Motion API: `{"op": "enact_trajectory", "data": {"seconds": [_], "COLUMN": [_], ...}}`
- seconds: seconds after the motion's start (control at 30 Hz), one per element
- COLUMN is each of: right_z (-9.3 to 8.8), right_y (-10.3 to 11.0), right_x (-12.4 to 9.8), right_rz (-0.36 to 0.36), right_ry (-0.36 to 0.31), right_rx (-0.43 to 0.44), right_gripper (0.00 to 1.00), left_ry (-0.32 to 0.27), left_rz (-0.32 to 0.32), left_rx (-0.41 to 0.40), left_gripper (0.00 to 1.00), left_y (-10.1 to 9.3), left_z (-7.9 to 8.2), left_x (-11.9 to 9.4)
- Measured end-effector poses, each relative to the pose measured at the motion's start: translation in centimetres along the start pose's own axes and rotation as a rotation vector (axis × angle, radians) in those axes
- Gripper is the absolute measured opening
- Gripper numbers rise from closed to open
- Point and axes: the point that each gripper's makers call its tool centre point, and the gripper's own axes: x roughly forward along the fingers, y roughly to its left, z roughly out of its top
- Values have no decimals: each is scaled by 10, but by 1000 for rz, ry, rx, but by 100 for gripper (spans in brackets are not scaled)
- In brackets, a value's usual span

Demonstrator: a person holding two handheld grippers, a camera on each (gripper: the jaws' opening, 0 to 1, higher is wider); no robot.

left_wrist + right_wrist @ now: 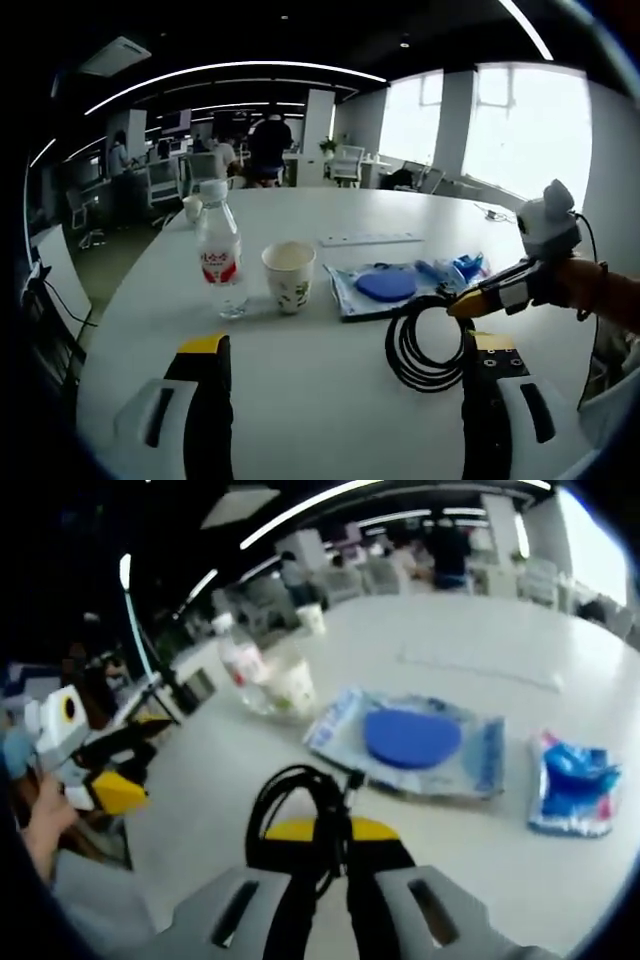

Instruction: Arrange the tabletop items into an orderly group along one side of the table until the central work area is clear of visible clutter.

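Observation:
A coil of black cable (420,350) lies on the white table (300,400), and my right gripper (464,304) reaches in from the right, shut on its upper loop. In the right gripper view the jaws (322,832) are shut on the cable (290,795). My left gripper (348,343) is open over bare table, with nothing between its jaws. Behind the cable, left to right, are a water bottle (218,258), a paper cup (289,276), a blue disc (385,285) on a clear plastic bag (345,295), and a blue packet (462,267).
A white power strip (372,239) lies further back, and a second paper cup (192,207) stands near the far left edge. Office chairs and people are beyond the table. In the right gripper view the left gripper (118,780) and a hand (45,825) are at the left, off the table's edge.

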Motion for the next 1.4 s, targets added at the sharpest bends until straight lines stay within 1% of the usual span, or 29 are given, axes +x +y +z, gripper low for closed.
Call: {"op": "enact_trajectory", "data": {"seconds": [0.1, 0.23, 0.53, 1.07, 1.4], "right_z": [6, 11, 16, 11, 4], "right_y": [5, 5, -6, -30, -53], "right_x": [-9, -18, -37, -66, -80], "right_rz": [10, 6, -25, -77, -130], "right_ry": [-17, -29, -41, -51, -52], "right_rx": [10, 9, 14, 52, 69], "right_gripper": [5, 5, 5, 5, 5], "left_ry": [3, 2, 6, 17, 26], "left_rz": [-3, -5, 0, -4, -6], "left_rx": [3, 4, 5, 19, 34], "left_gripper": [96, 96, 96, 96, 96], "left_y": [-1, -2, 0, -1, -1], "left_z": [0, 0, -1, -3, -4], "left_x": [0, 0, 0, -2, -2]}}
